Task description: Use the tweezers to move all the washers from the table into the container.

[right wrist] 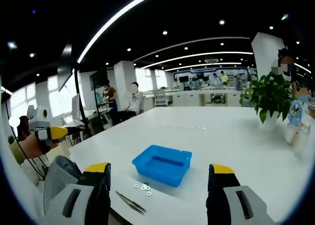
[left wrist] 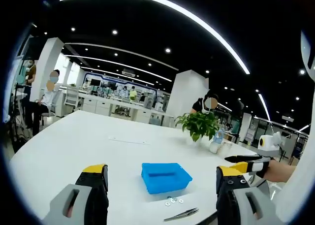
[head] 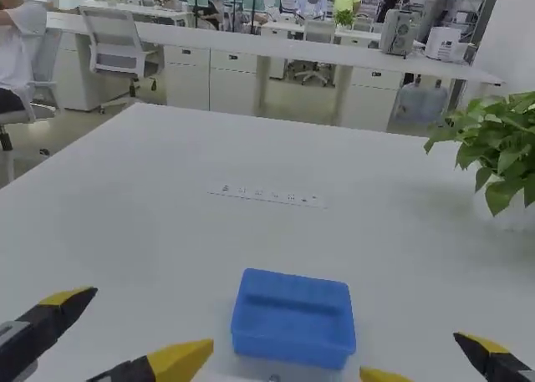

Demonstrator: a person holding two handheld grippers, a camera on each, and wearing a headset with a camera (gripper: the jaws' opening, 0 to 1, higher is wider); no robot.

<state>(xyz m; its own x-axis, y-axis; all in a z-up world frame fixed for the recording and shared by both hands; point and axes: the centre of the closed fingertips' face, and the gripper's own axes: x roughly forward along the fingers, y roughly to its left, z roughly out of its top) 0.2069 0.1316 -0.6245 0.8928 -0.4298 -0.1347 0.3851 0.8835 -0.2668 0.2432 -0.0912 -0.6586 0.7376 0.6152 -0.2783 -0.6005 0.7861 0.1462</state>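
A blue container (head: 292,315) sits on the white table (head: 167,215) near its front edge. In the left gripper view the container (left wrist: 165,176) has several small washers (left wrist: 173,201) lying just in front of it, and metal tweezers (left wrist: 182,214) lie nearer still. The right gripper view has the container (right wrist: 162,163), washers (right wrist: 142,187) and tweezers (right wrist: 130,203) too. My left gripper (head: 125,328) (left wrist: 162,175) hovers open, left of the container, holding nothing. My right gripper (head: 430,359) (right wrist: 158,169) is open and empty on the container's right.
A potted plant (head: 493,148) (right wrist: 268,94) stands at the table's right side with small bottles (right wrist: 295,126) beside it. A flush socket strip (head: 267,196) lies mid-table. Desks, chairs and people fill the room beyond the far edge.
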